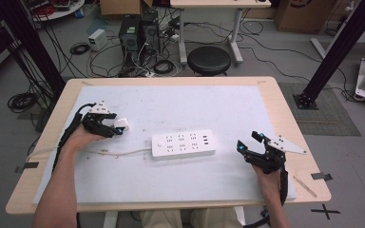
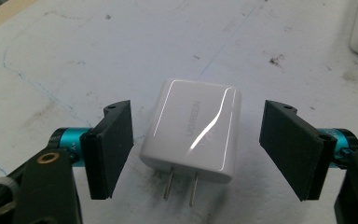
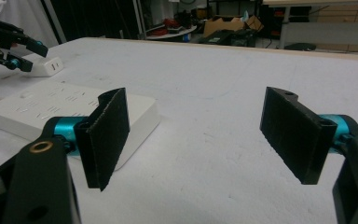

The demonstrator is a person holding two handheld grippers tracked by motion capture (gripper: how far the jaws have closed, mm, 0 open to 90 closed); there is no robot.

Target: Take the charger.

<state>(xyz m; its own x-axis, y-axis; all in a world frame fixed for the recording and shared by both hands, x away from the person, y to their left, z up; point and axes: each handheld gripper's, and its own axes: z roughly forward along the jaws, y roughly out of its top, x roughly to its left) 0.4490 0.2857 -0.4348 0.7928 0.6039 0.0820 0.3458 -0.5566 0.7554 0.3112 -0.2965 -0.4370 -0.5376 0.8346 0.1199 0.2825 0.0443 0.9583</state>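
A white USB wall charger (image 2: pixel 193 128) lies flat on the white mat, its two metal prongs pointing toward my left gripper's camera. My left gripper (image 2: pixel 198 149) straddles it, jaws open with a gap on each side, so neither pad touches it. In the high view the charger (image 1: pixel 121 125) sits at the left of the mat, just at the tips of the left gripper (image 1: pixel 115 127). A white power strip (image 1: pixel 184 143) lies in the middle of the mat. To its right, my right gripper (image 1: pixel 249 141) rests open with nothing between its pads (image 3: pixel 107 135).
The strip's white cable (image 1: pixel 114 153) runs left across the mat (image 1: pixel 180 104) toward the table's left edge. In the right gripper view the power strip (image 3: pixel 51 109) lies ahead on the left, with the charger (image 3: pixel 46 66) and the left gripper (image 3: pixel 21 53) behind it.
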